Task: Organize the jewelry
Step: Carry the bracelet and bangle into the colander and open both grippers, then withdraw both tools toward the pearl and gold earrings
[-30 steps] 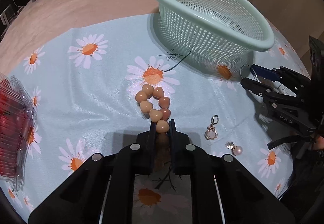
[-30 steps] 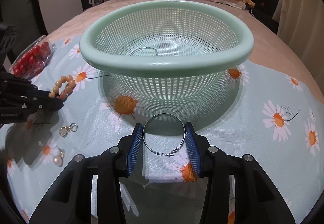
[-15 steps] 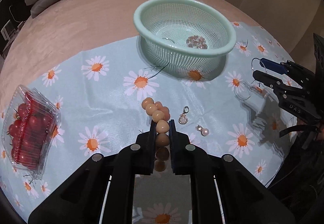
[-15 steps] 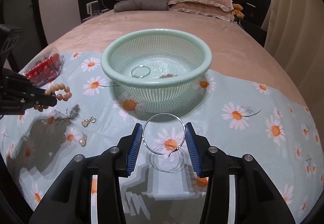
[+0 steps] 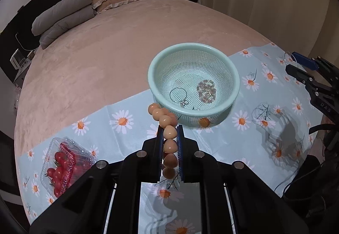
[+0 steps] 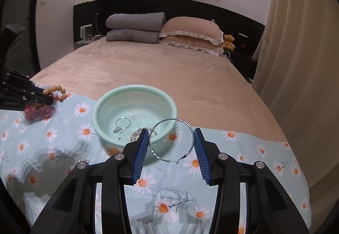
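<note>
Jewelry has come up off the daisy cloth: my left gripper clamps the bead bracelet, my right gripper pinches the hoop earring, so both now need carrying over the basket near the cloth's far edge.

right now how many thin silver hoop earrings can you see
2. One thin silver hoop earring is clamped in the right gripper above the daisy cloth; the other hoop lies inside the mint green mesh basket. Others may be hidden.

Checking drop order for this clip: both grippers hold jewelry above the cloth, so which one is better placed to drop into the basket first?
Left, probably. Its bead bracelet hangs at the basket rim; the right gripper holds its hoop short of it.
</note>
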